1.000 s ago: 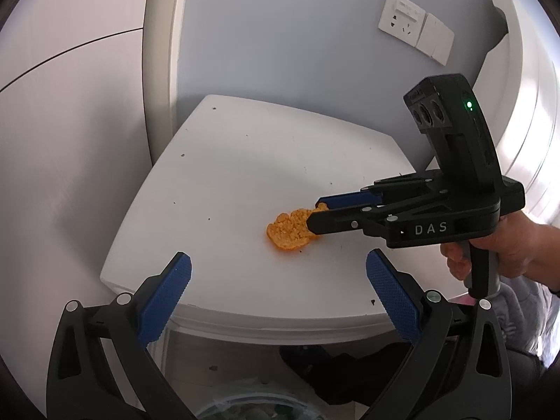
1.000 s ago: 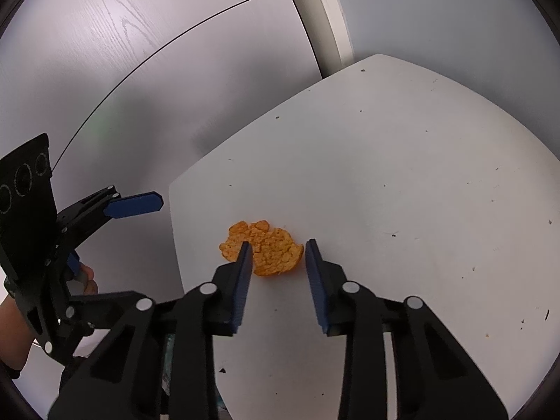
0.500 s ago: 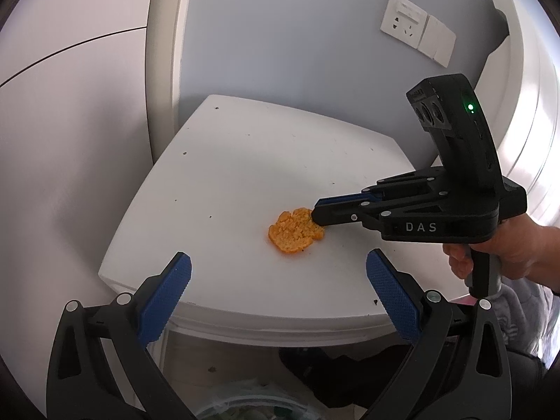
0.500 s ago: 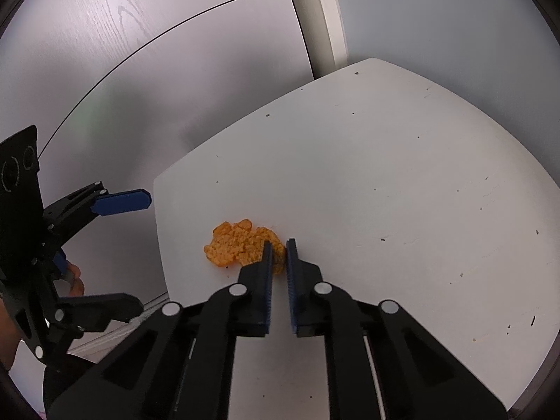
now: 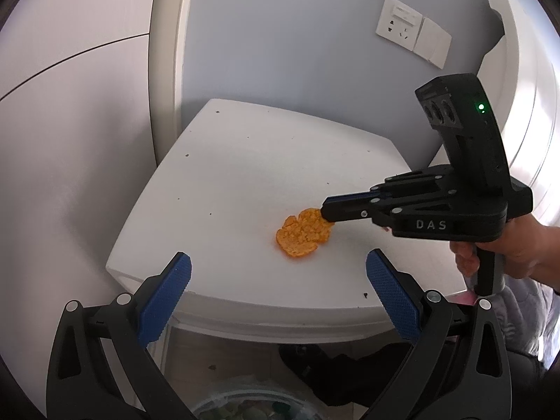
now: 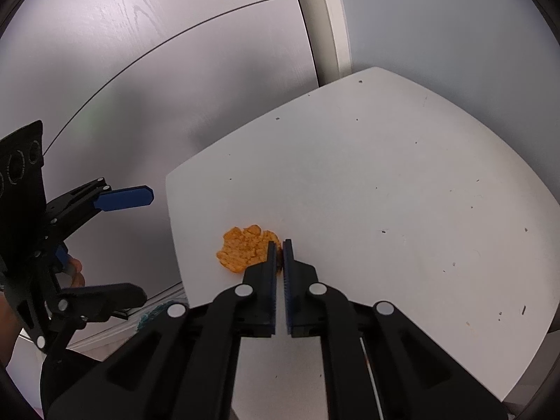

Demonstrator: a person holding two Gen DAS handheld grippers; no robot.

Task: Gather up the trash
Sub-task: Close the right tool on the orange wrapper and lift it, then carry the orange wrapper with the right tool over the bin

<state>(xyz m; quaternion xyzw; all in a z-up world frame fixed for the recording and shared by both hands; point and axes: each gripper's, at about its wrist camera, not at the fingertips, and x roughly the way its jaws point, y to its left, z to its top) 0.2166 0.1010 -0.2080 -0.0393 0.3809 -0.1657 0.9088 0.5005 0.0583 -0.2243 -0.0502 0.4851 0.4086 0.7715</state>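
An orange peel (image 5: 302, 232) lies flat on the white table (image 5: 245, 161), near its front edge. It also shows in the right wrist view (image 6: 245, 248). My right gripper (image 6: 279, 245) is shut on the peel's right edge, with its tips low at the table surface; it also shows in the left wrist view (image 5: 325, 214). My left gripper (image 5: 278, 276) is open and empty, held off the table's front edge, short of the peel. It appears at the left of the right wrist view (image 6: 140, 241).
A bin with a clear liner (image 5: 241, 407) sits on the floor below the table's front edge. A grey-blue wall with a socket plate (image 5: 402, 22) stands behind the table. A white cabinet panel (image 5: 70, 122) stands to the left.
My right gripper has closed from open onto the peel's right edge and dragged it slightly. My left gripper has stayed open and almost still.
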